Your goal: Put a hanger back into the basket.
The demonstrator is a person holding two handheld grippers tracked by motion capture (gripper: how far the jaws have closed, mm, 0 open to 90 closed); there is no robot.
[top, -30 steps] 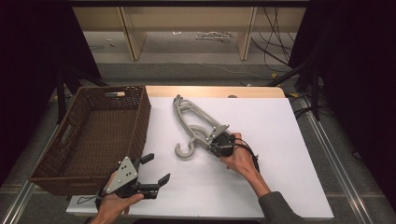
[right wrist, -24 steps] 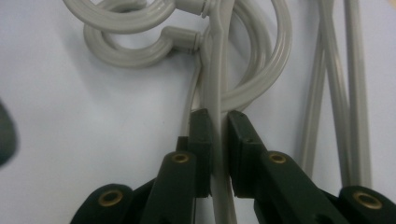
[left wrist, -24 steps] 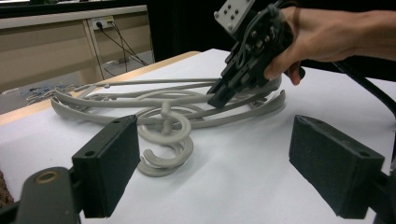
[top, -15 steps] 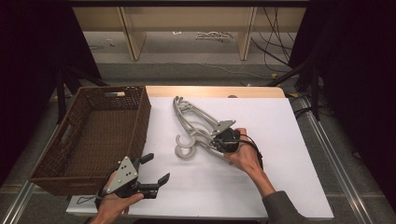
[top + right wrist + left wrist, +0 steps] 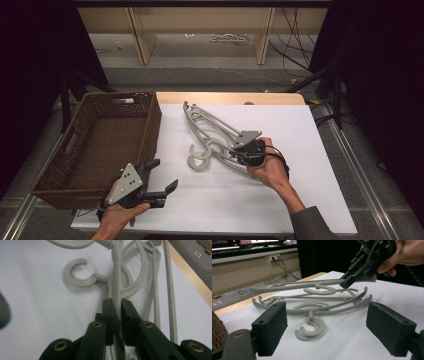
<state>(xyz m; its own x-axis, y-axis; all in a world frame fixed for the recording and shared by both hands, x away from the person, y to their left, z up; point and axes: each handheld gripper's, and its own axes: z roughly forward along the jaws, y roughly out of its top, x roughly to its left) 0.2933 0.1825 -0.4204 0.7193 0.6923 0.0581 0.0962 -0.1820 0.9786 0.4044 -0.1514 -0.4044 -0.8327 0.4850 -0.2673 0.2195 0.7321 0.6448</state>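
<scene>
A white table top (image 5: 310, 150) stands in a dark-curtained room, with pale wooden shelving and loose cables on the floor behind it. A wicker basket (image 5: 150, 125) sits at the table's left edge, and grey plastic coat hangers (image 5: 202, 125) lie stacked beside it near the middle. The right gripper (image 5: 235, 152) has its jaws clamped on the arm of the top hanger (image 5: 294, 285), which the left gripper view shows raised at that end above the hanger beneath (image 5: 312, 325). The left gripper (image 5: 162, 177) hovers near the front edge, jaws wide apart and holding nothing. To do the lift well, I judge the top hanger should rise slowly and level, so that its hook clears the one below without snagging, before it swings toward the basket. No brand, label or writing can be read on anything.
</scene>
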